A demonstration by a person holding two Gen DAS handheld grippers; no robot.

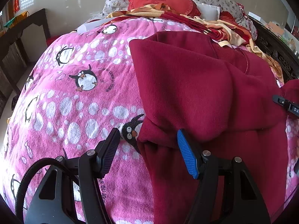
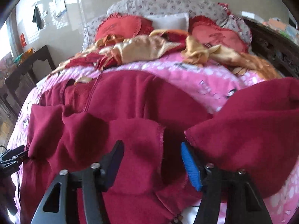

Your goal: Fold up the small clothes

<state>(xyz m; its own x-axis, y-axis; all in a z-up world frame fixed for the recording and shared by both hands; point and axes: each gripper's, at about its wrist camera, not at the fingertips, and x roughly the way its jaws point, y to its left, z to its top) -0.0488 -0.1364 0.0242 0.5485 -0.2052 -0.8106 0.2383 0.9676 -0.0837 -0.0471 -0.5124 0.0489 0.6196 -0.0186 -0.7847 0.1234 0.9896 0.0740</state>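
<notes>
Closest in, the left gripper [image 1: 147, 149] sits wide open over the left edge of the maroon fleece garment [image 1: 196, 85], one pad over the penguin blanket [image 1: 74, 102], the blue pad over the cloth, nothing pinched. In the right wrist view though, that same gripper seems to have cloth bunched at its tip, so honestly I can't say for sure whether it's gripping.

The right gripper [image 2: 152, 155] looks spread too, hovering over a raw cut edge of the garment with fleece under and between the fingers, but I don't see the pads pressing on anything. That view is blurry, so take it with salt.

The garment lies crumpled across the middle of the bed, one flap flopped over on the right side.

If I were doing this: get both pads around one single layer at the hem, not a wad, then lift just enough to pull it flat before folding.

Further back there's a heap of gold and red bedding [image 2: 142, 50], then the red frilled cushions [image 2: 119, 28] against the floral headboard [image 2: 168, 3].
</notes>
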